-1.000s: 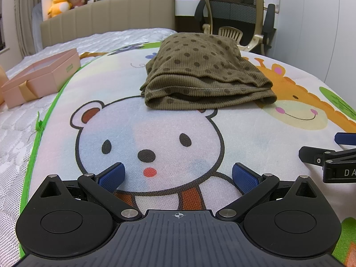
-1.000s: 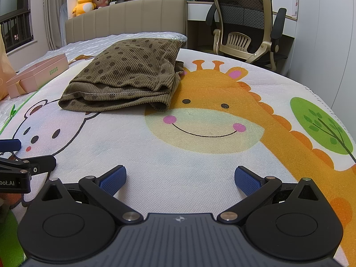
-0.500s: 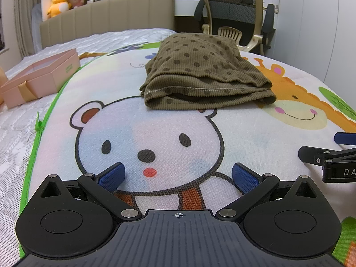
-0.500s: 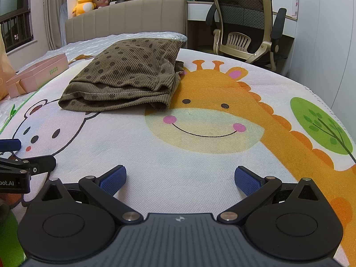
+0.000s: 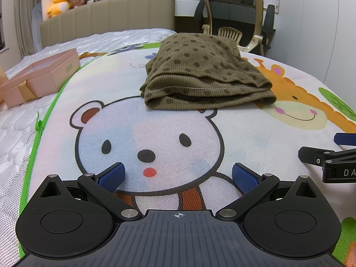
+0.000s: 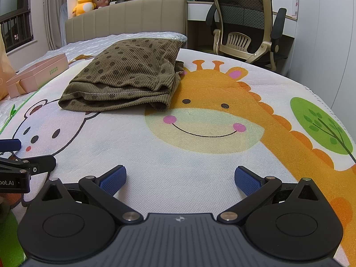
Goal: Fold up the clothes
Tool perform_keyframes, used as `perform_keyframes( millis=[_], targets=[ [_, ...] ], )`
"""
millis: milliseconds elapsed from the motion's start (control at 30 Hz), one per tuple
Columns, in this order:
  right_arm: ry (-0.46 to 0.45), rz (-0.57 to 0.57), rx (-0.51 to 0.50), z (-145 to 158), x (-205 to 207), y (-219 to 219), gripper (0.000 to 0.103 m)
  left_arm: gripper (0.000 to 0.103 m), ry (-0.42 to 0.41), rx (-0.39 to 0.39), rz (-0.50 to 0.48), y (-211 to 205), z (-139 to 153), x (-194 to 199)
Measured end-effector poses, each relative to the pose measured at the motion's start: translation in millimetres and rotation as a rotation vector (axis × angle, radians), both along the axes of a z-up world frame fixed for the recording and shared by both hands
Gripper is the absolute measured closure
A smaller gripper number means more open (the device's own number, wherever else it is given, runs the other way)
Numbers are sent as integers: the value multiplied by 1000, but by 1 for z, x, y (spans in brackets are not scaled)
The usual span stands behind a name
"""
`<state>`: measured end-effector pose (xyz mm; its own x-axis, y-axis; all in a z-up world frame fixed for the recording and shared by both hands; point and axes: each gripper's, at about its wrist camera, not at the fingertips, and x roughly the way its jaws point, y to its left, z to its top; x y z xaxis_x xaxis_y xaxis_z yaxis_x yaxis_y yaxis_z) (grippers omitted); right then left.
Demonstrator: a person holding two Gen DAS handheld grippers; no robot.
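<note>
The folded garment [image 5: 207,82] lies on the mat [image 5: 255,138] at 12 o'clock. The left gripper [image 5: 178,174] and right gripper [image 6: 180,178] both rest low with jaws spread, holding nothing. A box [image 5: 40,75] sits at 10 o'clock.

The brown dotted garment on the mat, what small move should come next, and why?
Probably none on it: the brown dotted garment already lies folded in layers on the mat, and the left gripper and right gripper rest open and empty, well short of it. Lift both clear.

No visible change: the folded garment [image 5: 205,75] and both grippers, jaws spread, occupy the same positions as earlier.
</note>
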<state>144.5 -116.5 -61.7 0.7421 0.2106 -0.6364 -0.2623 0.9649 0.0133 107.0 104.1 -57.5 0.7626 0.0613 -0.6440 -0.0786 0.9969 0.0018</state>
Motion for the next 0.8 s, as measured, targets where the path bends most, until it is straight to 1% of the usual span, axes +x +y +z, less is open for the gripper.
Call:
perform_keyframes(
  millis=[800],
  targets=[
    [-1,0,4,0,0,1,0,0,0,-2,-4,2,0,2]
  ],
)
